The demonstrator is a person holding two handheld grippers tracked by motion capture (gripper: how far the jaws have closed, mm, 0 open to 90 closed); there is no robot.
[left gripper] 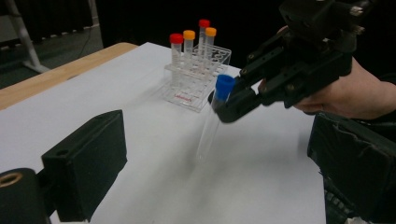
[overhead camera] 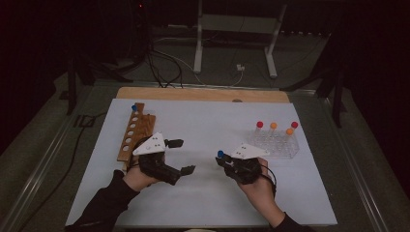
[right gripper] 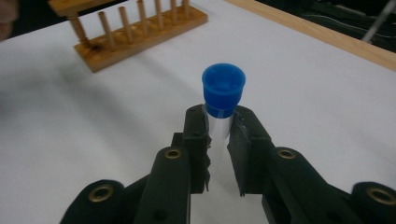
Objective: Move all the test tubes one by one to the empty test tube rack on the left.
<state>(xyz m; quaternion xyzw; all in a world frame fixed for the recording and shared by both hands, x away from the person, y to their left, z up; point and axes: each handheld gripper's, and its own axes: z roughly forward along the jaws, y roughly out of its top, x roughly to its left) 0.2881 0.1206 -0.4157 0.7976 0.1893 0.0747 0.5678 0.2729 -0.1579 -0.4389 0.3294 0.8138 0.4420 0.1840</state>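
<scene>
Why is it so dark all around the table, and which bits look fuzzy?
High view: the room behind is nearly black, the white table top lit and grainy. Left gripper view: the near tongs are blurred, the tube with the blue cap fairly sharp. Right gripper view: the wooden rack is soft, the cap clear.

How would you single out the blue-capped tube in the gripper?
On the white mat, find the right hand-held gripper. The tube clamped just under its blue cap hangs above the mat; the clear rack's tubes have red or orange caps.
</scene>
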